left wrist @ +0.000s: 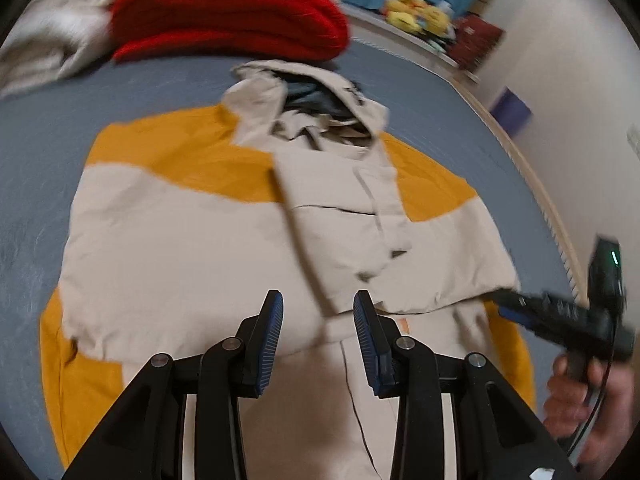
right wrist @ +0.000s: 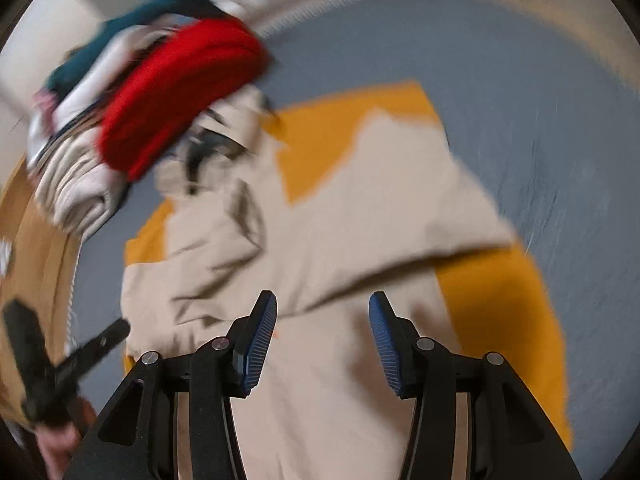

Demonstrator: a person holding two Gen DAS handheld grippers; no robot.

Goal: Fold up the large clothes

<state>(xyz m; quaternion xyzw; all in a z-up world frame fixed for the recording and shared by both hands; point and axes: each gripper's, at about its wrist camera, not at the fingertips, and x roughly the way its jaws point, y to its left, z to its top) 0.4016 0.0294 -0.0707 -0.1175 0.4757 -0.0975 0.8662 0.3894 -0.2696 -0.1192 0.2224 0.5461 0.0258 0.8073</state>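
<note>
A beige and mustard-yellow hooded jacket (left wrist: 192, 236) lies spread on a grey-blue bed sheet (left wrist: 40, 140), hood at the far end and both sleeves folded across its front. My left gripper (left wrist: 318, 312) is open and empty, just above the jacket's lower middle. My right gripper (right wrist: 322, 312) is open and empty above the same lower part of the jacket (right wrist: 340, 240). The right gripper also shows at the right edge of the left wrist view (left wrist: 516, 312), beside the jacket's right sleeve. The left gripper shows blurred at the lower left of the right wrist view (right wrist: 116, 328).
A folded red garment (left wrist: 228, 12) sits on a pile of folded clothes (right wrist: 76, 184) beyond the hood. The bed's edge (left wrist: 532, 184) runs along the right, with a white wall, yellow plush toys (left wrist: 416, 12) and a wooden floor (right wrist: 36, 240) beyond.
</note>
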